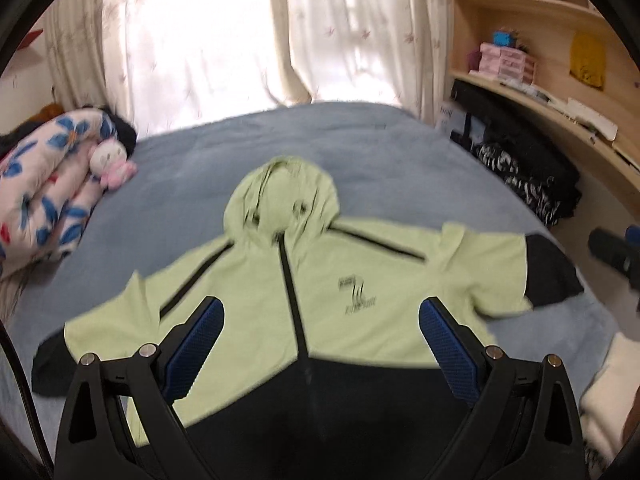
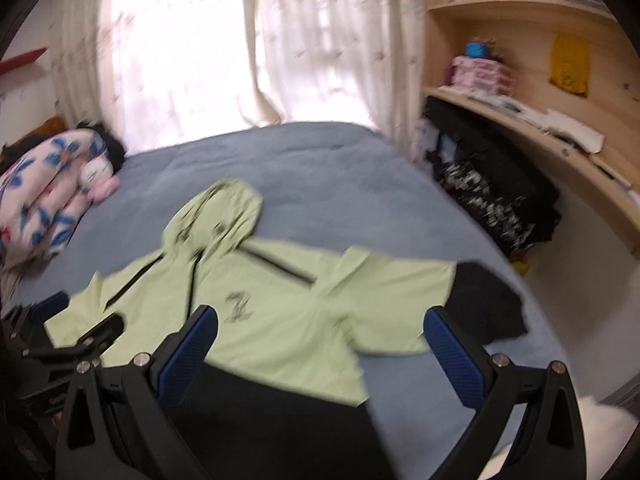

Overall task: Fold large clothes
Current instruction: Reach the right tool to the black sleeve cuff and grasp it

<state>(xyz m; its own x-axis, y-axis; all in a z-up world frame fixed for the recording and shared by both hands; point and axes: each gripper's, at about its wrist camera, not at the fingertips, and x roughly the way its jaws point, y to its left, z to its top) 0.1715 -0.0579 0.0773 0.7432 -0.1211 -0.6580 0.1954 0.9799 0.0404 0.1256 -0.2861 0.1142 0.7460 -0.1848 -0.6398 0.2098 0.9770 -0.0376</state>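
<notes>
A light green hoodie [image 1: 248,304] lies spread flat, front up, on the bed [image 1: 320,140], which is covered in a blue-grey blanket. The hood points toward the curtains [image 1: 248,28] at the far side, and both sleeves stretch outward — each ends in a black cuff. The lower part of the body is black too, and a dark zipper runs down the middle, with a small dark print on the chest beside it.

The left gripper [image 1: 320,316] hangs above the hoodie's lower front, jaws spread wide and grasping nothing; its blue pads [image 1: 202,344] frame the zipper and the print. The right gripper [image 2: 320,324] hovers over the hoodie's right half, jaws likewise released and empty, with the right sleeve and its black cuff just past the far finger. In the right wrist view the left gripper shows at the left edge, over the left sleeve. Both views are somewhat blurred.

At the bed's left side sits a rolled floral quilt [image 1: 44,184] with a small pink and white plush [image 1: 110,162] touching it. To the right stand wooden shelves [image 1: 532,36] — a dark heap of clothes [image 1: 524,172] rests below them, beside the bed.
</notes>
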